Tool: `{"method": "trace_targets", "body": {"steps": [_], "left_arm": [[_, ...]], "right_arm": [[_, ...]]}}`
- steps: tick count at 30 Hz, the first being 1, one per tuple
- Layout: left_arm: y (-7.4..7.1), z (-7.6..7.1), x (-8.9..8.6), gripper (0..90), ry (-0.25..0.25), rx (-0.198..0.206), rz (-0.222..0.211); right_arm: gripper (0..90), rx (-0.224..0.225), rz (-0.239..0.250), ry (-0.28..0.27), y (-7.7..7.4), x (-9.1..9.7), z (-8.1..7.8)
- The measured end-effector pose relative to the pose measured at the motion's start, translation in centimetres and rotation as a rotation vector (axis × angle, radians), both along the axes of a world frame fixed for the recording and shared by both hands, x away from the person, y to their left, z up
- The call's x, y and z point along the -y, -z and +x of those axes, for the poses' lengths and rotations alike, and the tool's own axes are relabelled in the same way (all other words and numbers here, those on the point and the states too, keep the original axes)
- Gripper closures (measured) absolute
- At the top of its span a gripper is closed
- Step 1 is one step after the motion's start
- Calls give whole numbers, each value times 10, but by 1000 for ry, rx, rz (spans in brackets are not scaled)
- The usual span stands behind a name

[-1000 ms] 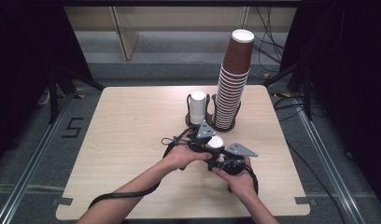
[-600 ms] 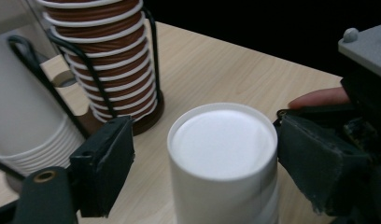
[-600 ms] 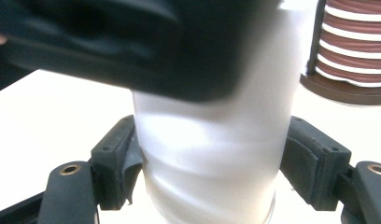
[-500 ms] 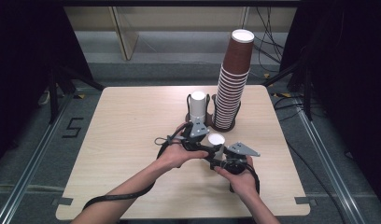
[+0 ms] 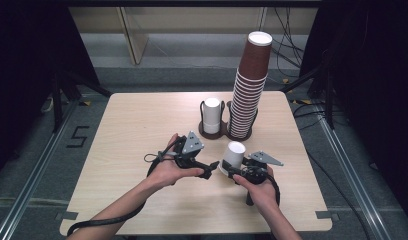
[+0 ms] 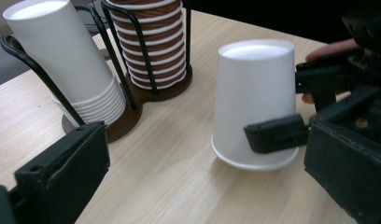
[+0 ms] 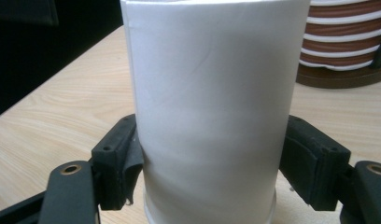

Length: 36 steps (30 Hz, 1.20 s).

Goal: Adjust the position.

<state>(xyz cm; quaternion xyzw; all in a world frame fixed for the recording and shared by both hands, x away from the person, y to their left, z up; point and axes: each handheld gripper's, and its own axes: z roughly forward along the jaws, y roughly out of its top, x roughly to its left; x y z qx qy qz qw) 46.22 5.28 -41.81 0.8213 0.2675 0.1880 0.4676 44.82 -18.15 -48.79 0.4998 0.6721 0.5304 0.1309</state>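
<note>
A white paper cup [image 5: 235, 153] stands upside down on the table [image 5: 142, 125], rim down. My right gripper [image 5: 228, 168] is shut on its lower wall, and both pads press the cup [image 7: 207, 93] in the right gripper view. My left gripper [image 5: 210, 169] lies just left of the cup and apart from it. Its jaws have just been opening and stand wide, with nothing gripped. In the left gripper view the cup [image 6: 254, 88] stands ahead with the right gripper [image 6: 296, 105] clamped on it.
A wire holder on a brown base [image 5: 212, 134] stands at the table's far middle. It holds a short stack of white cups [image 5: 211, 115] and a tall stack of brown cups [image 5: 249, 90]. Cables trail from both grippers towards the near edge.
My left gripper has opened, let go of the white cup and drawn back to the left. The right gripper has kept its hold on the cup and stayed put.
</note>
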Motion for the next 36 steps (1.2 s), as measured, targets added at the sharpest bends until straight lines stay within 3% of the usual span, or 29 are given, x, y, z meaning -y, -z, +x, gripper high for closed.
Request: {"method": "trace_targets", "body": {"steps": [2,3,7,10,11,12,14,15,16,18,19,21,26,28,34,35,36], "left_arm": [[3,-3,-1,0,2,-2,7],[6,-4,-1,0,2,2,-10],[12,-10,-1,0,20,10,-3],[17,-13,0,0,36,15,-1],[19,-14,0,0,46,17,3],[21,-15,1,0,53,25,7],[25,-17,1,0,62,32,7],[26,-18,1,0,62,33,2],[27,-19,2,0,67,38,5],[29,-19,2,0,74,38,0],[31,-21,3,0,69,16,0],[33,-21,4,0,68,12,1],[39,-20,6,0,100,31,16],[41,-19,7,0,118,31,-1],[43,-17,11,0,134,37,-21],[44,-17,12,0,136,36,-23],[45,-16,13,0,139,38,-34]], "right_arm": [[283,-6,12,2,1,1,2],[284,-26,40,8,0,1,1],[284,-15,33,12,1,1,2],[285,-35,75,11,1,4,3],[286,-62,111,11,0,3,2],[287,-51,95,22,1,5,3],[287,-86,145,25,0,5,3],[287,-129,201,30,0,5,2],[287,-113,196,29,2,6,4],[287,-134,235,32,1,6,3],[287,-134,235,32,1,6,3],[287,-139,242,31,0,6,3],[287,-163,278,32,1,7,4],[287,-164,312,31,2,8,4],[287,-182,349,35,2,10,3],[287,-215,375,39,0,9,1],[287,-184,348,32,1,10,2]]}}
